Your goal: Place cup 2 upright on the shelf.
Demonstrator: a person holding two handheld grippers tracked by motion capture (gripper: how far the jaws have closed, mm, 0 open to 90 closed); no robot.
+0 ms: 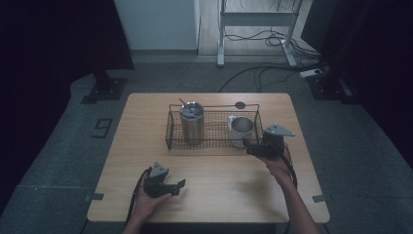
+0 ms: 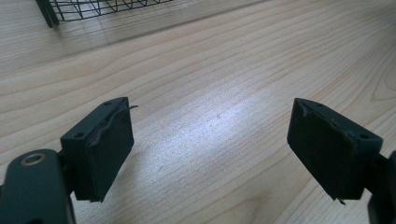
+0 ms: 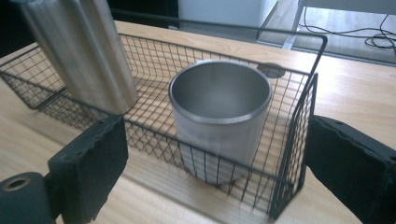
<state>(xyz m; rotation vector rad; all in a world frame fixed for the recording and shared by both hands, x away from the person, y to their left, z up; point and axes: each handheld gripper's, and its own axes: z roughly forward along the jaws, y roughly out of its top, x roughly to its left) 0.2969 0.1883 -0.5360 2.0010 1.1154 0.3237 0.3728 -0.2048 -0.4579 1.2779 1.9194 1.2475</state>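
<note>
right gripper [image 1: 249, 146]: jaws apart, nothing between the pads, at the wire basket's [image 3: 299, 126] near right corner
steel cup [image 3: 220, 116]: upright inside that corner
left gripper [image 2: 210, 149]: jaws apart over bare table [image 2: 224, 60] (frames overrule any shut reading)
risk: a jaw likely snags the mesh, dragging the basket
view difference: the high view shows the lidded tumbler [image 1: 192, 123] whole; the right gripper view crops it
</note>
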